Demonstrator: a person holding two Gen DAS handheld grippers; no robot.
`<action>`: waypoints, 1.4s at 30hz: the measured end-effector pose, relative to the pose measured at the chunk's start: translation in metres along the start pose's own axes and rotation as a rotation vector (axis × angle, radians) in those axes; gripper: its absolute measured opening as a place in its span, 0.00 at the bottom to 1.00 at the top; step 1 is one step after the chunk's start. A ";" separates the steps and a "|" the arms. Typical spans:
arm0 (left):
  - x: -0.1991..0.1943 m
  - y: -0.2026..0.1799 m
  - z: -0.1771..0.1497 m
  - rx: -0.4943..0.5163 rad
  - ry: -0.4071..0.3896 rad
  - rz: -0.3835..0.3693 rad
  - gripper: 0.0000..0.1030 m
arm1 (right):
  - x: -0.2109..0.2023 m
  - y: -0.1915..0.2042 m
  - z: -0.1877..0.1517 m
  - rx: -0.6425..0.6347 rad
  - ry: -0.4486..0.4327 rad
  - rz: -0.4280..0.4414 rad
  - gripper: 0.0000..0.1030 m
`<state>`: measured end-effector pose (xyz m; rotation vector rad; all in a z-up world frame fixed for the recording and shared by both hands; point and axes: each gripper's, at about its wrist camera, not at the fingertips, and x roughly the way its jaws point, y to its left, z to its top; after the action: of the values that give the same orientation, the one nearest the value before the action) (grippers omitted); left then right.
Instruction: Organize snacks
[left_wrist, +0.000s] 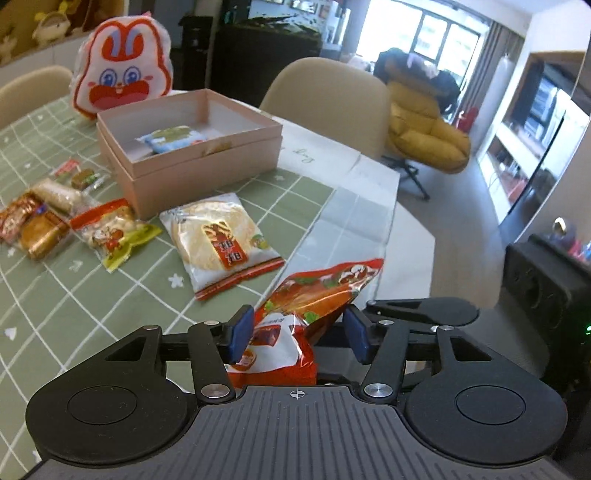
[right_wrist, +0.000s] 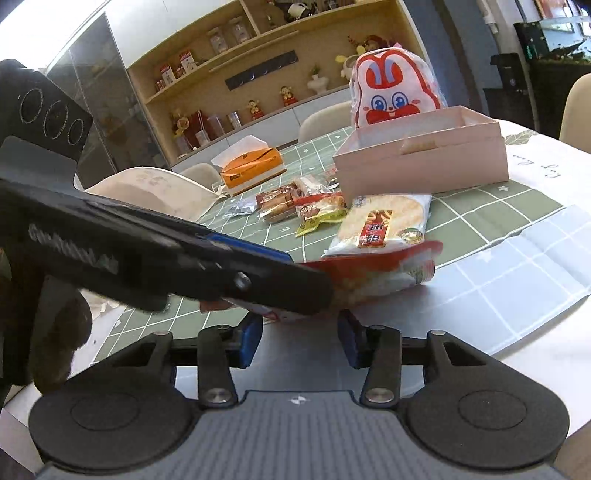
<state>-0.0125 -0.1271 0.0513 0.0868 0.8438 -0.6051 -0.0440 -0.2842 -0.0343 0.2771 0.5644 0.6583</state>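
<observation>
Left tongs (right_wrist: 280, 273) blocking rt view

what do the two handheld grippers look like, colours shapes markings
Both match: the left gripper and right gripper have black scissor-like linkages with silver pivot bolts, blue pads on the fingers, two round black discs, and a ribbed grey body bearing a small crosshair mark. Pale lettering runs along one black finger.

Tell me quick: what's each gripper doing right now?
Left gripper: closed on the red snack packet, held clear of the table.
Right gripper: open, nothing between its pads.
</observation>
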 end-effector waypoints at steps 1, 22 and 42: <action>0.000 -0.001 0.000 0.018 -0.012 0.017 0.56 | -0.001 0.000 0.000 -0.004 -0.004 -0.002 0.42; 0.031 0.047 0.000 0.026 -0.067 -0.034 0.40 | 0.017 -0.004 0.016 -0.074 0.038 -0.129 0.41; -0.032 0.170 -0.060 -0.431 -0.232 -0.041 0.28 | 0.089 0.004 0.080 -0.079 0.097 -0.395 0.74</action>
<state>0.0215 0.0469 0.0062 -0.3869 0.7347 -0.4497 0.0580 -0.2293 -0.0035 0.0554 0.6620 0.3106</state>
